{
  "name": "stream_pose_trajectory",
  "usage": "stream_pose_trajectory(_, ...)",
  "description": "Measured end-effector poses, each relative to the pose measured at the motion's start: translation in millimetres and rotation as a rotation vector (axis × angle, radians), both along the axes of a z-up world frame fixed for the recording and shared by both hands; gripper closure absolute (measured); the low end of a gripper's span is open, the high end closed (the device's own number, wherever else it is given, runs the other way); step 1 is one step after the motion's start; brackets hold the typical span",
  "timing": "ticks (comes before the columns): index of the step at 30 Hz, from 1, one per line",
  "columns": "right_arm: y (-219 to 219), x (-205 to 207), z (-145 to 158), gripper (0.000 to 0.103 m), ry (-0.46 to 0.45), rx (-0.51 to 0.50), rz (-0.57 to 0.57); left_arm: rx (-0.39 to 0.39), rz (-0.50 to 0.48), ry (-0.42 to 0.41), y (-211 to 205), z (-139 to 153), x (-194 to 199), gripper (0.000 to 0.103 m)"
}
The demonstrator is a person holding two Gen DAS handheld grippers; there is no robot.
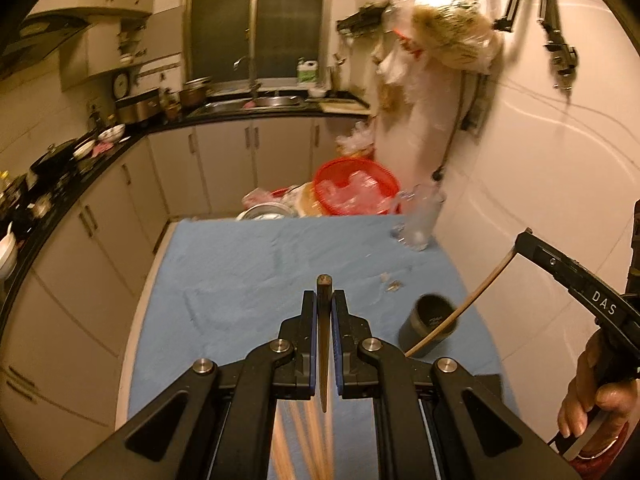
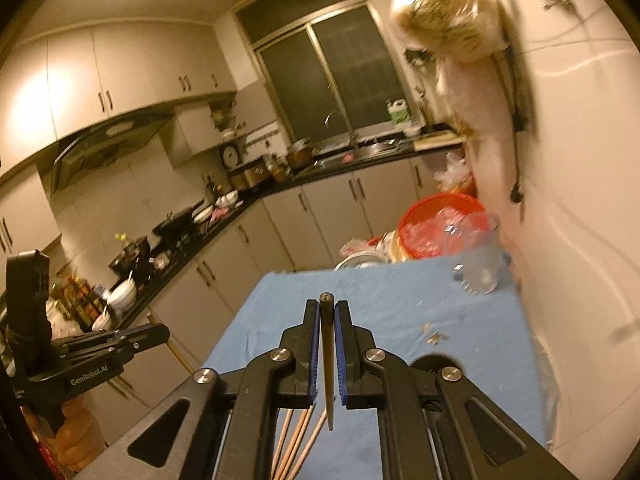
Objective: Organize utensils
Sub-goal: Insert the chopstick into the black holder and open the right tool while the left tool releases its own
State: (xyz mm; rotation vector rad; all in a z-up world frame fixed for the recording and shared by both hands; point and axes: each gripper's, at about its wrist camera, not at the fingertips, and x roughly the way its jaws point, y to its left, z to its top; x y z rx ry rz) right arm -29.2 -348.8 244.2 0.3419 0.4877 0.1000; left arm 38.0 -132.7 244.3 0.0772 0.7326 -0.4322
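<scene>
Over the blue-clothed counter (image 1: 240, 264), both grippers clamped on a chopstick each — left gripper (image 1: 323, 300), right gripper (image 2: 327, 312) — thin, stiff, light, slippery; best pinched mid-shaft.

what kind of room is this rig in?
A home kitchen, in use. A sink sits under the window, a range hood hangs over the cluttered counter, and cabinets line the walls. Work goes on at a table with a blue cloth.

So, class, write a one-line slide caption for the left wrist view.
Left gripper clamps one chopstick above the blue cloth while the right gripper lowers another into the dark cup.
</scene>
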Motion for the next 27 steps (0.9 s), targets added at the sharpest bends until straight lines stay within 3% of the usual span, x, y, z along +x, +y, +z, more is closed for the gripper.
stream_pose_trajectory(7, -42.3, -1.6, 29.3, 0.095, -0.048, 0.012, -0.073, -0.035, -0.072, -0.018, -53.0, 27.9, 8.7, 0.096)
stream_pose_trajectory(15, -83.3, 13.9, 27.0, 0.095, -0.033, 0.029, -0.12, -0.088, -0.126, -0.001, -110.3, 38.1, 29.5, 0.096)
stream_pose_trajectory(27, -108.5, 44.8, -24.2, 0.095, 0.049, 0.036, -0.133, -0.048, -0.112, 0.109, -153.5, -25.7, 70.5, 0.096)
